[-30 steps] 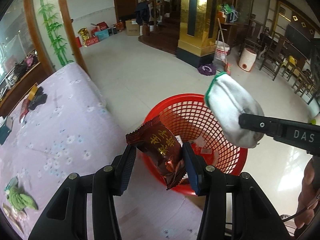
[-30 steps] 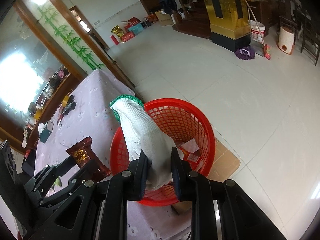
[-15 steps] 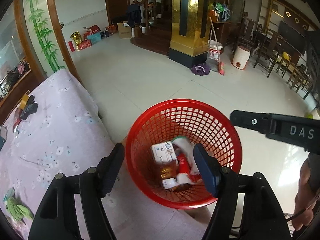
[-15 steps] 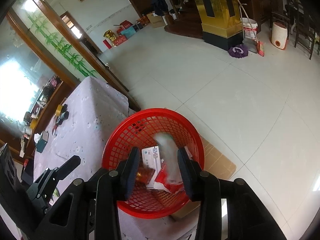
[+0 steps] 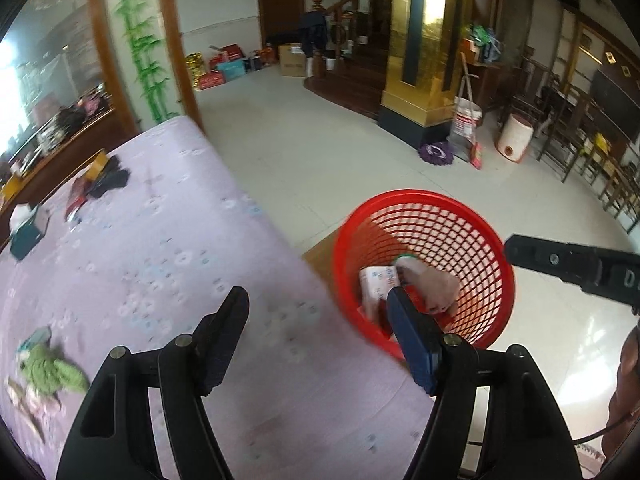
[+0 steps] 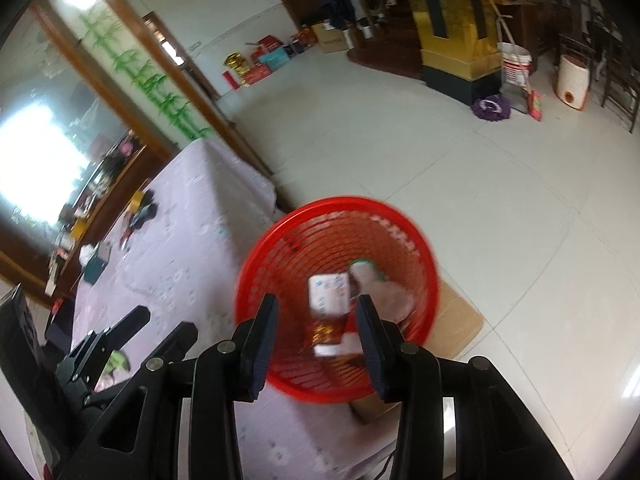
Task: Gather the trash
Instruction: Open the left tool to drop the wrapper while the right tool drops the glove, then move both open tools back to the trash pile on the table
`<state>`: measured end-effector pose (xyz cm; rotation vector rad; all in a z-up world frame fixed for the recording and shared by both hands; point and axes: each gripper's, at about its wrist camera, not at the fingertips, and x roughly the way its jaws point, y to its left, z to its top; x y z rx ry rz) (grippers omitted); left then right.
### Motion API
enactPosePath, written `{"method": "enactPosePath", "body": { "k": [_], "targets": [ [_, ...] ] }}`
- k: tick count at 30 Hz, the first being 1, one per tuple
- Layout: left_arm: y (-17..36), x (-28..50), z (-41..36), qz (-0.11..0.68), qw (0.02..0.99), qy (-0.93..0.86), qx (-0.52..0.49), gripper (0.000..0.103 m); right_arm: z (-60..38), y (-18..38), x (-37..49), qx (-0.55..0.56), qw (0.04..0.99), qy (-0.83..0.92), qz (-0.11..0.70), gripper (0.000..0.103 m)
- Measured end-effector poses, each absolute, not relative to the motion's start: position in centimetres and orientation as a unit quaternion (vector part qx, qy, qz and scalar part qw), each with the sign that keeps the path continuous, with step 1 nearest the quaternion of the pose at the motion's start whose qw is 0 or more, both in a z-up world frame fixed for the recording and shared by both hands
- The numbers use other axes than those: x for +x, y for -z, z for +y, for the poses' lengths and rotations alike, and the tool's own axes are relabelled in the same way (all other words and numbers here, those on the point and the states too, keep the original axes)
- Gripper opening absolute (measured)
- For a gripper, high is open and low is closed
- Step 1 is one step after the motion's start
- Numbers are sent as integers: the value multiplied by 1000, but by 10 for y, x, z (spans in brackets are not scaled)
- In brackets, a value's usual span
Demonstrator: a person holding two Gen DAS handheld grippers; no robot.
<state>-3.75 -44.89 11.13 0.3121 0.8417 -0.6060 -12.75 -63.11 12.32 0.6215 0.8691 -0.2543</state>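
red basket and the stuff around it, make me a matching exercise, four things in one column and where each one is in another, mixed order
Things:
1. white glove
2. green crumpled scrap
3. purple mop head
4. red basket

Places:
A. on the floor by the gold pillar
B. on the floor at the edge of the lilac tablecloth
C. inside the basket, beside a white packet
D. on the tablecloth, near the left gripper

Pairs: 1-C, 2-D, 3-A, 4-B

Red mesh basket [image 5: 472, 216] of trash beside lilac-clothed table [image 5: 160, 248] (left gripper [image 5: 318, 312] empty, agape)
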Motion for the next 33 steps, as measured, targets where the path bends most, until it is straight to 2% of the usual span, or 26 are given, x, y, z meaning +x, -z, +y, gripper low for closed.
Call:
{"method": "enactPosePath", "body": {
  "k": [13, 24, 27, 33],
  "targets": [
    [-119, -37, -308, 405, 891, 190, 83, 70, -510, -148, -109, 219, 877, 1, 427, 45],
    [-104, -29, -123, 416, 908, 37, 27, 73, -403, -149, -85, 167, 872, -91, 450, 45],
    [-97, -25, -71, 410, 911, -18, 30, 73, -380, -147, -79, 159, 869, -104, 457, 48],
    [-81, -2, 11, 419, 904, -79, 37, 77, -338, -142, -68, 139, 862, -124, 472, 49]
  ]
}}
